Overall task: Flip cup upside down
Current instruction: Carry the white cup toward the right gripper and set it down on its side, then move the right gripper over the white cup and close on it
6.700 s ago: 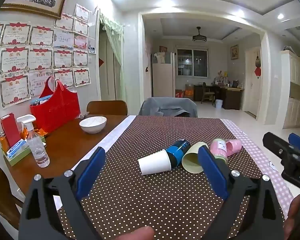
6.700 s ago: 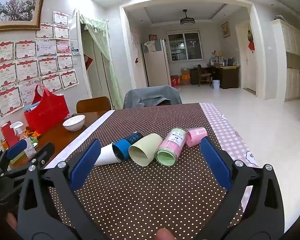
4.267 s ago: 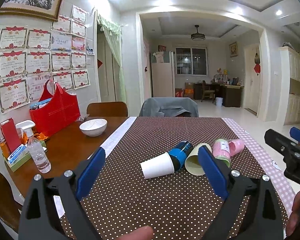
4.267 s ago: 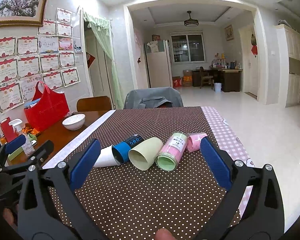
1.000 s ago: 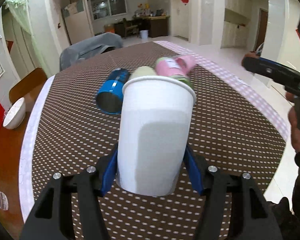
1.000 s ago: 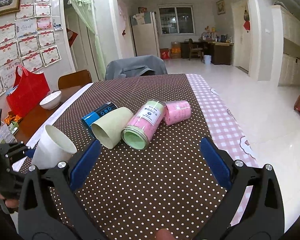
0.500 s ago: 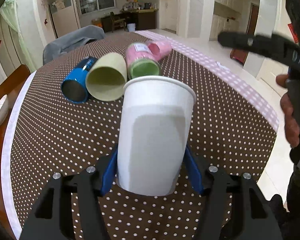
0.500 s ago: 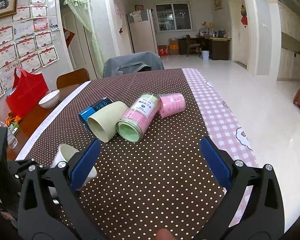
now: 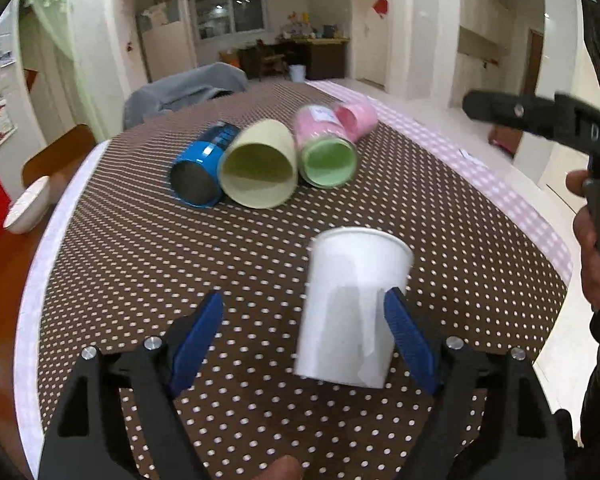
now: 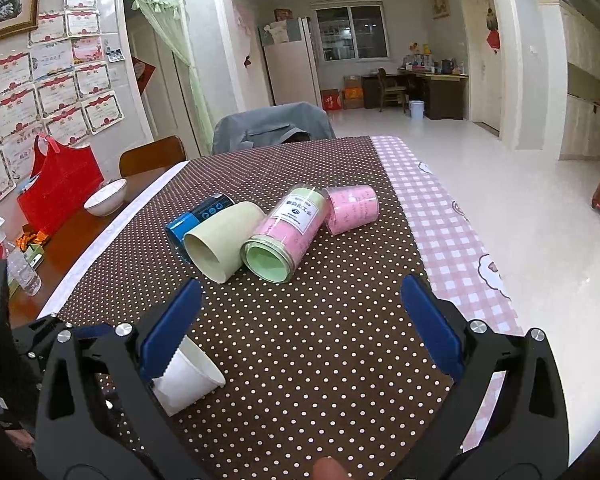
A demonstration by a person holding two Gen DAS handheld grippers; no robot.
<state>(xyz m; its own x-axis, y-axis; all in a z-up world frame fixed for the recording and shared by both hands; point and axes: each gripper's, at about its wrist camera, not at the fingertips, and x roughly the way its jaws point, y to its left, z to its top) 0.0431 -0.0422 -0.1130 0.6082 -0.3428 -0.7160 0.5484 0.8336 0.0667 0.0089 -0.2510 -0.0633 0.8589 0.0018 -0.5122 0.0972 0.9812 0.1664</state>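
A dotted brown cloth [image 9: 140, 248] is seen covering the table, with the smooth white paper cup [image 9: 352, 312] on it, wide rim away from the left gripper [image 9: 306, 322], whose blue-padded jaws are spread wide, only the right pad beside the cup wall. The right gripper [image 10: 300, 320] is held level over the cloth, jaws spread with nothing between. Only in the right view is the cup [image 10: 186, 376] shown tilted.

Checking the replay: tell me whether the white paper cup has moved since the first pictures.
Yes. The white paper cup lay beside the blue cup in the row; now it sits apart, nearer the camera, rim on the dotted tablecloth between the open left gripper jaws.
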